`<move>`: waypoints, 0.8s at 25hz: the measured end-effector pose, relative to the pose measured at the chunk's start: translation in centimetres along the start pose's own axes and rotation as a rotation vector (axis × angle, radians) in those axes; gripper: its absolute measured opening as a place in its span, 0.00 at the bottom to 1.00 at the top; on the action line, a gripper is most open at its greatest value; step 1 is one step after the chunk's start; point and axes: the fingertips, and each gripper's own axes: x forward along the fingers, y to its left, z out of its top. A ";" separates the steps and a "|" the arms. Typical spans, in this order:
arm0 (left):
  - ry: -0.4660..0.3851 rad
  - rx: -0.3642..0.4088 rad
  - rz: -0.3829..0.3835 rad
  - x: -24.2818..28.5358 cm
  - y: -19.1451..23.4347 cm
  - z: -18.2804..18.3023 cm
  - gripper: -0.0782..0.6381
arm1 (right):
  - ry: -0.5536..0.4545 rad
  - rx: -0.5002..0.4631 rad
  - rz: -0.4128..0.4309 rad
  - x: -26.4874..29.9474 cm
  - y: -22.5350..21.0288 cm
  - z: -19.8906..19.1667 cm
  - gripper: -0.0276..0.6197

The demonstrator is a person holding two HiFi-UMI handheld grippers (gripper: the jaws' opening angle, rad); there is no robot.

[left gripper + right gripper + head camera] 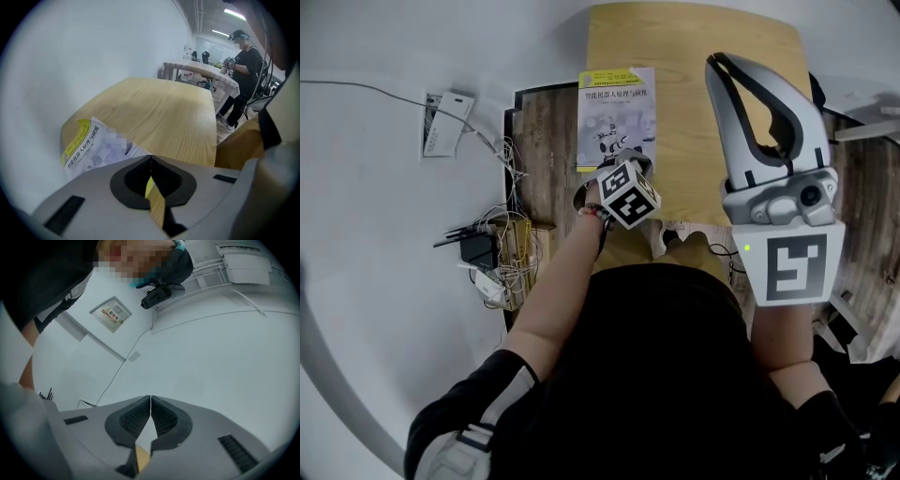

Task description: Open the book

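Observation:
A closed book (617, 117) with a white cover and a yellow-green band at its far end lies at the left edge of the light wooden table (703, 94). My left gripper (617, 159) points steeply down at the book's near edge. In the left gripper view its jaws (150, 158) meet, with a thin yellow-green sliver pinched between the pads, and the book (93, 150) spreads out just beyond them on the table (159, 112). My right gripper (712, 58) is raised over the table's right side, shut and empty. In its own view the right gripper (150, 397) faces only a pale wall.
A tangle of cables and a black box (487, 253) lie on the floor left of the table, and a card on a cord (445, 122) lies farther left. In the left gripper view a person (243, 61) stands by other tables (197, 70) far behind.

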 end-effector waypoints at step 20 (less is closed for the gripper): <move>-0.161 -0.086 0.256 -10.5 6.1 1.4 0.13 | -0.036 0.032 0.057 1.9 1.7 0.7 0.09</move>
